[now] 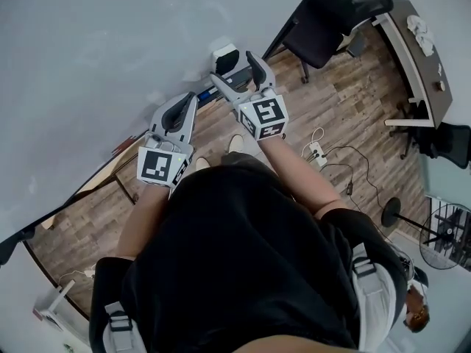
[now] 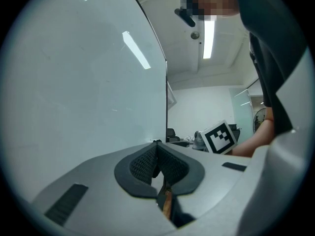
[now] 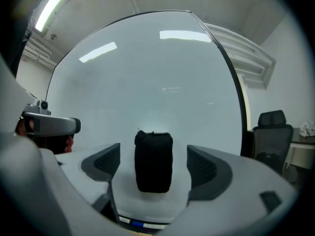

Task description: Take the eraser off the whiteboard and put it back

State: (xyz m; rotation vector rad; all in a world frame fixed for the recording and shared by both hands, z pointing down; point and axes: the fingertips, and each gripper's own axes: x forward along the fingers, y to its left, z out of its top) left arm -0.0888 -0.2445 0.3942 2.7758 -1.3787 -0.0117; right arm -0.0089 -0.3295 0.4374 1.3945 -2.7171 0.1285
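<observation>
a: where is the eraser (image 3: 153, 159) to be found?

b: it is seen against the whiteboard (image 1: 88, 57), low on the board's face. in the right gripper view it shows as a dark upright block set between the two jaws.

a: is it held by the right gripper (image 1: 234, 68)?

b: no. the jaws are spread wide, and a clear gap is left between each of the pads (image 3: 201, 163) and the eraser's sides. nothing is pressed, so the eraser is only framed, not gripped.

a: and how is the left gripper (image 2: 157, 149) set?

b: its jaws are brought together, pad against pad, and nothing is caught between them. it is held beside the right gripper, near the board, with its tips well apart from the eraser.

a: what else can be made out?

b: the right gripper's marker cube (image 2: 217, 137) is caught in the left gripper view, with a bare forearm behind it. a wooden floor (image 1: 346, 116) is seen below in the head view, and a dark office chair (image 1: 331, 13) is placed by the board's far edge.
</observation>
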